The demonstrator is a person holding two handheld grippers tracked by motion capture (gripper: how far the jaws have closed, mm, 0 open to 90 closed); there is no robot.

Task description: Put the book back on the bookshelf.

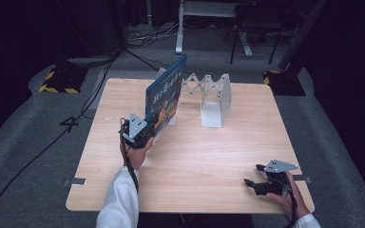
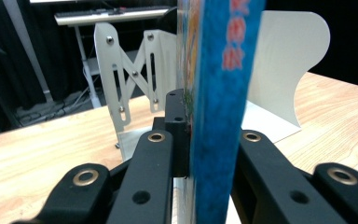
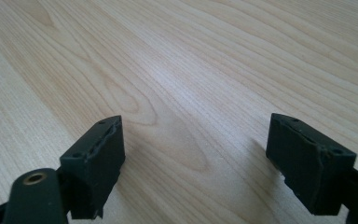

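A blue picture book point(image 1: 164, 93) stands upright on the wooden table point(image 1: 195, 156), leaning toward the white expandable book rack point(image 1: 209, 95). My left gripper point(image 1: 145, 130) is shut on the book's near lower edge; in the left gripper view the blue spine point(image 2: 221, 107) rises between the two black jaws, with the rack's white panels point(image 2: 135, 70) behind it. My right gripper point(image 1: 254, 183) rests low over the table's near right corner, open, and its two pads point(image 3: 98, 158) stand wide apart above bare wood.
The rack's scissor-link section point(image 1: 192, 85) spans the back middle of the table. A dark stand with yellow-black tape point(image 1: 59, 78) sits on the floor at the back left, and cables point(image 1: 38, 156) run across the grey carpet.
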